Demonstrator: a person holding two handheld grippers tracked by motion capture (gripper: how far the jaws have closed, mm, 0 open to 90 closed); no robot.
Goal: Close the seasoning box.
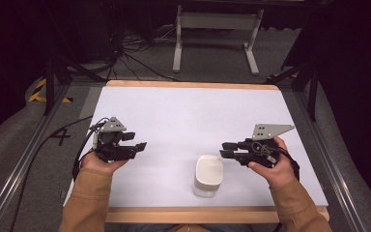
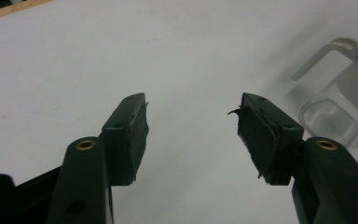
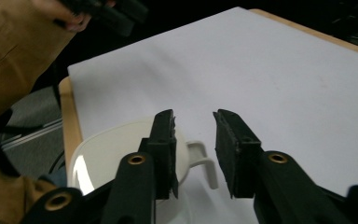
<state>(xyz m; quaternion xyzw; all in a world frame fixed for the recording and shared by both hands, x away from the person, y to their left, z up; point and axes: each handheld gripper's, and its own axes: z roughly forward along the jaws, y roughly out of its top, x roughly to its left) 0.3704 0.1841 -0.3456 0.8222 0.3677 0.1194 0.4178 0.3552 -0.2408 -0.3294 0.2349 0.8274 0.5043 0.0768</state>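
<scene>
The person is holding a claw in each hand over the white worktop [image 1: 183, 116], both pointing inward toward the middle, as if readying for a lidded clear jug [image 1: 208, 176] that is standing between them, nearer the right one. The left claw [image 1: 137, 141] is gaping wide with nothing between its jaws, and the jug is sitting off to its right, well apart (its pale handle [image 2: 324, 55] is showing at the edge of the left gripper view). The right claw [image 1: 226, 149] is standing partly open, also empty, hovering just above and beside the jug's white lid [image 3: 121, 149]; the handle is lying just ahead of its jaws, which I judge suits a grasp there.
</scene>
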